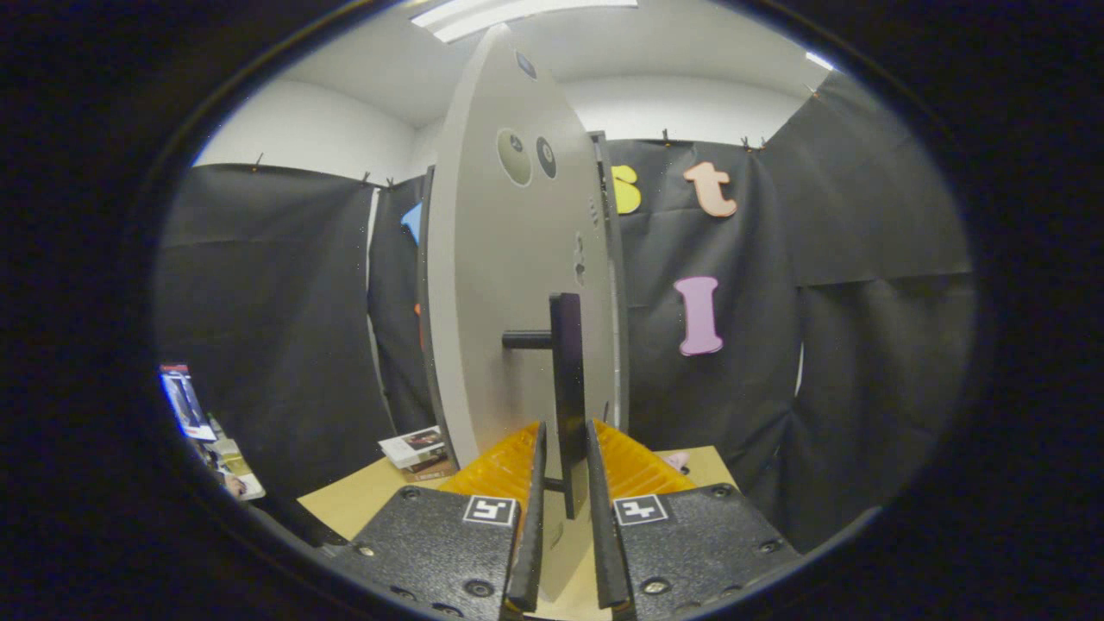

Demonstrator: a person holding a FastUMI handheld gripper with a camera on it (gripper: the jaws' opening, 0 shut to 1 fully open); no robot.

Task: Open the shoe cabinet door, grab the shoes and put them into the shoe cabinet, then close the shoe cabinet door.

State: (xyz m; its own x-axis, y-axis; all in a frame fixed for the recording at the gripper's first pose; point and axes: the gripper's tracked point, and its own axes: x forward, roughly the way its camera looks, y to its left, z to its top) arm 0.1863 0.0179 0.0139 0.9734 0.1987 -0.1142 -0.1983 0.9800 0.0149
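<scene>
So I'm on the door part of this job right now. My gripper [565, 479] has its two fingers [528, 517] straddling the black bar handle [567, 388] of the shoe cabinet door [509, 285], one finger on each side of the bar's lower end. They look snug against it, so I'd call it clenched on the handle, though there may be a sliver of gap on the right side.

The door itself stands edge-on just past the handle, swung out toward me, with two round hinge cups [528, 155] showing high up on its inner face. Can't tell from here if I'm swinging it open or shut, and no shoes anywhere near the handle. My guess is opening.

Left of the door and lower down, some books [418, 450] sit on a tan tabletop [362, 504].

Next move needs a steady arc around the hinge side, keeping the squeeze on so the bar doesn't slip out.
</scene>
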